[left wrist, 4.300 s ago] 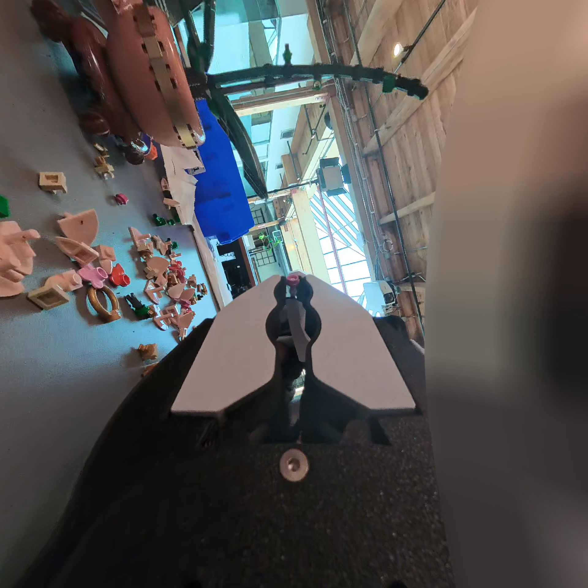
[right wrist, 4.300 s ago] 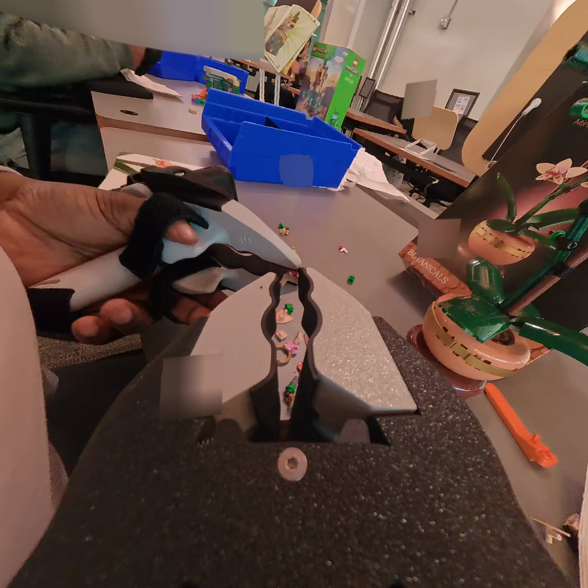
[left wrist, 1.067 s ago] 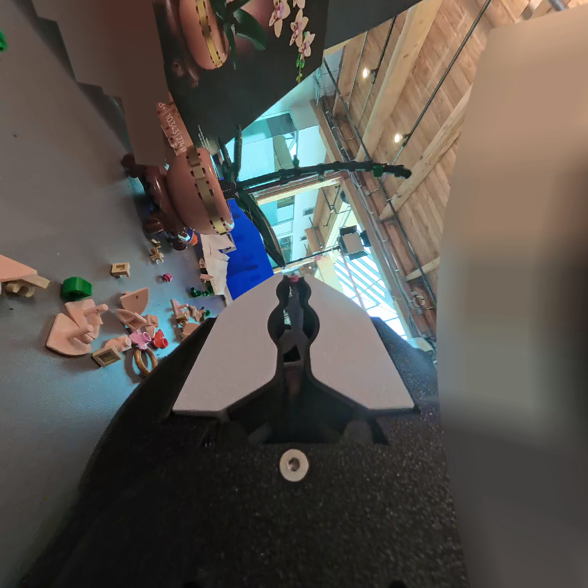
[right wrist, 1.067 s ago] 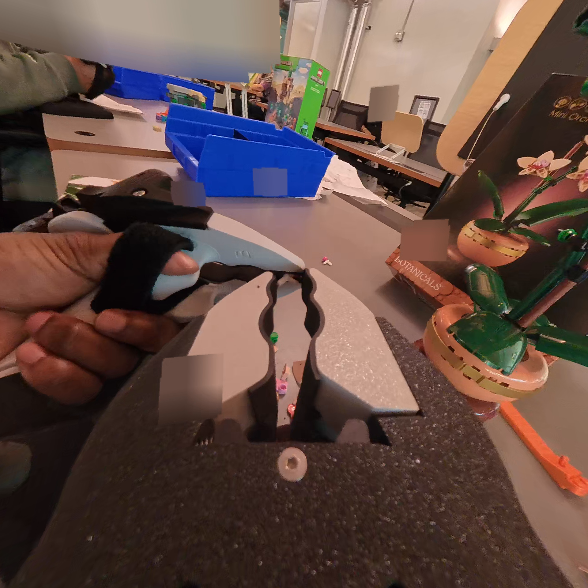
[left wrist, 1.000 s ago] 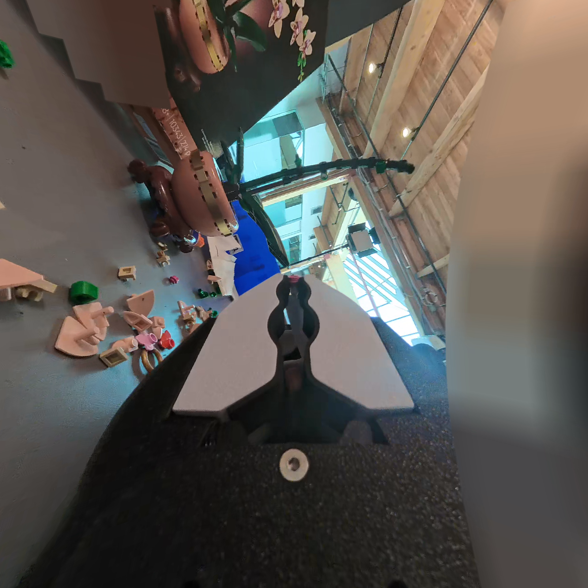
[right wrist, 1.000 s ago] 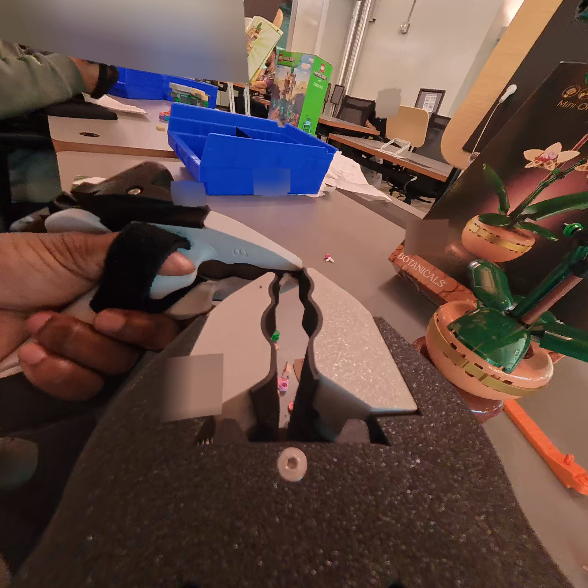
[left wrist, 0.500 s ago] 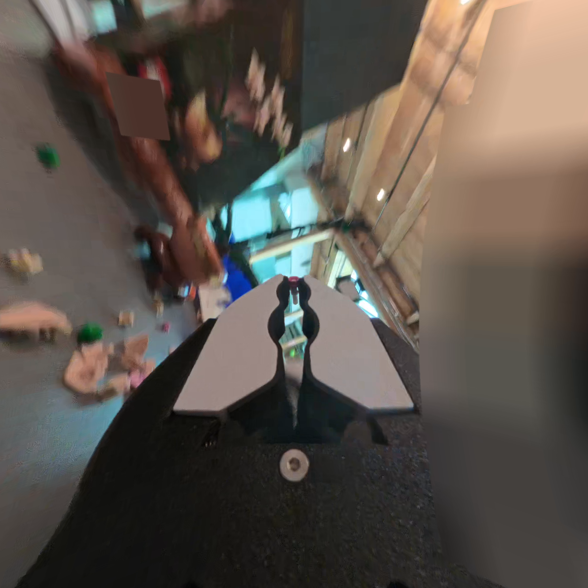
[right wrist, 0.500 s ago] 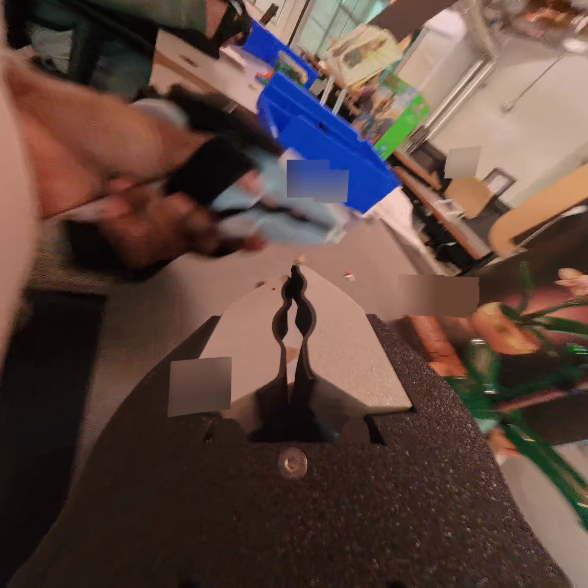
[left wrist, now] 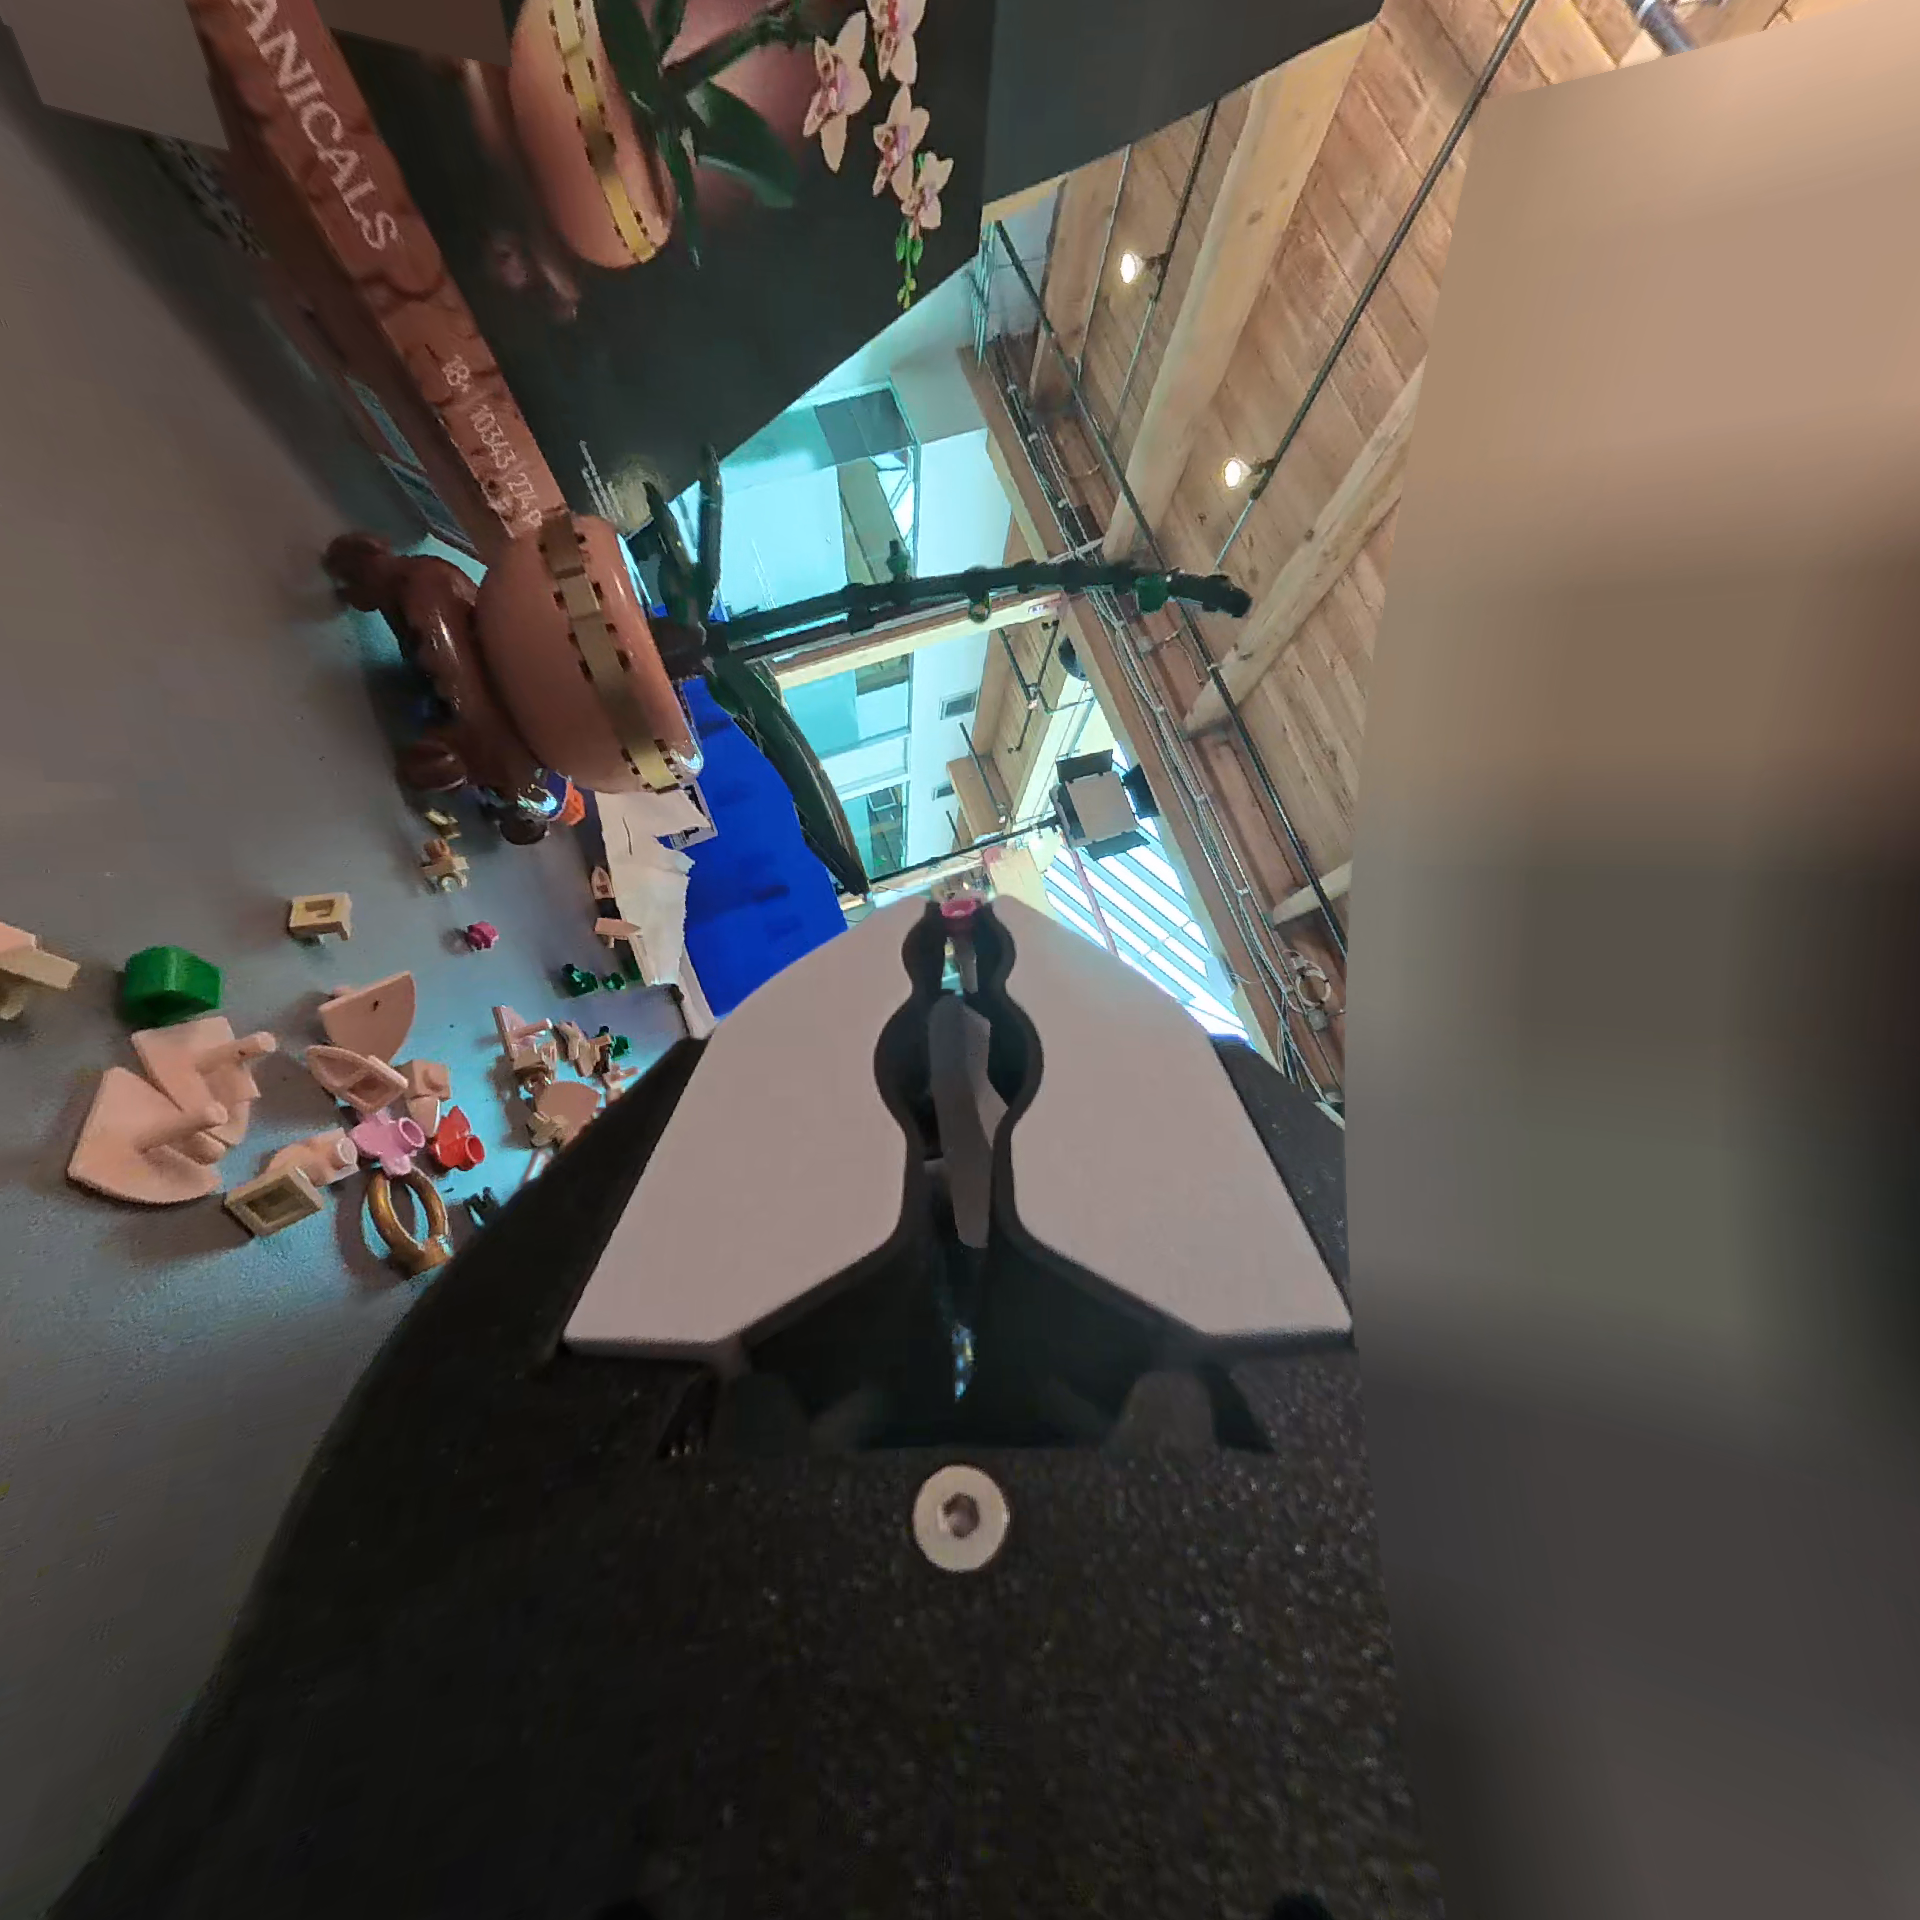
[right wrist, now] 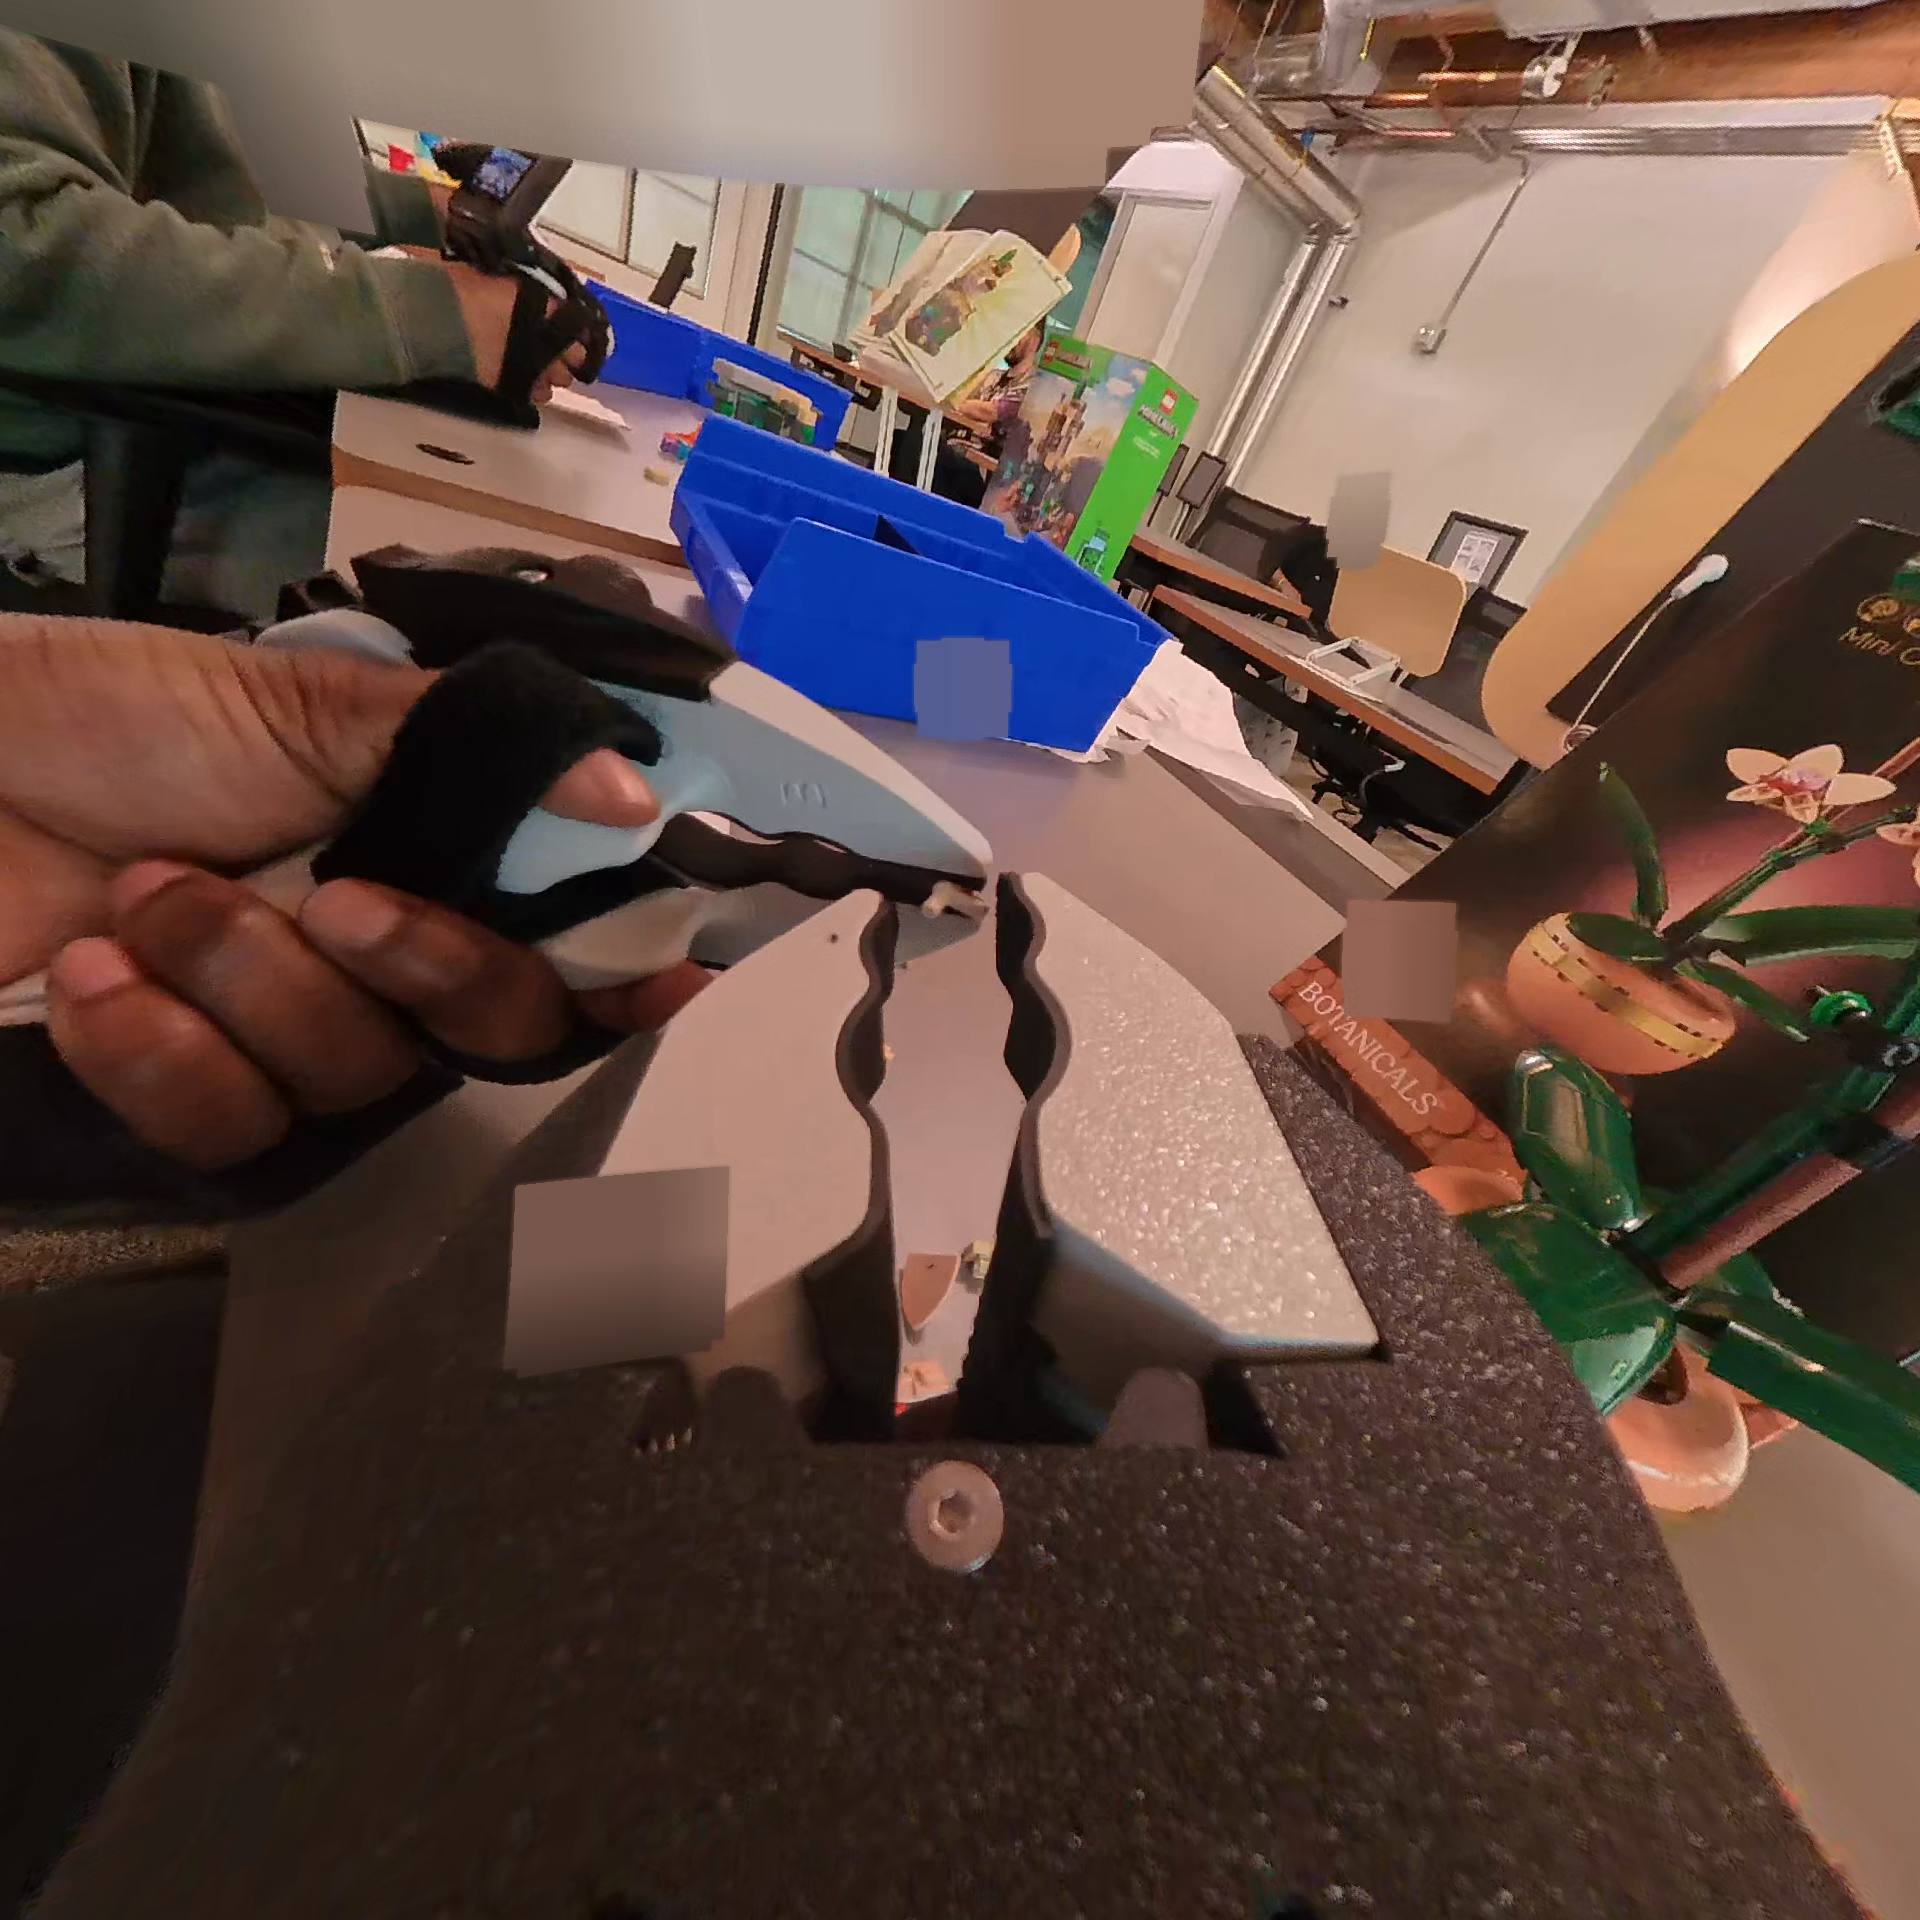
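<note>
My left gripper (left wrist: pixel 961 914) is rolled on its side and shut on a small pink and pale brick piece (left wrist: pixel 957 908) at its tips. In the right wrist view a hand (right wrist: pixel 208 831) holds that left gripper (right wrist: pixel 961 899), with the small piece (right wrist: pixel 954 900) poking out of its tips. My right gripper (right wrist: pixel 945 896) is open and empty. The left gripper's tip and piece sit in the gap between the right fingertips. A brick-built orchid pot (left wrist: pixel 566 665) with a dark stem (left wrist: pixel 987 597) stands on the grey table (left wrist: pixel 156 623). Its green leaves (right wrist: pixel 1579 1143) show at the right.
Several loose pink and tan pieces (left wrist: pixel 166 1132), a green piece (left wrist: pixel 171 982) and a gold ring (left wrist: pixel 405 1221) lie on the table. The dark set box (right wrist: pixel 1714 831) stands behind the pot. A blue bin (right wrist: pixel 914 623) is farther back. Another person's sleeve (right wrist: pixel 208 281) is at far left. The grippers are tip to tip, or close to it. Left tips and right tips are each some 15 cm from the brick-built orchid pot (left wrist: pixel 566 665).
Both views swung with blur and settled back. The right jaws narrowed half a second ago and are wider again. The left gripper's tip now lies between the right fingertips, still gripping the small piece.
</note>
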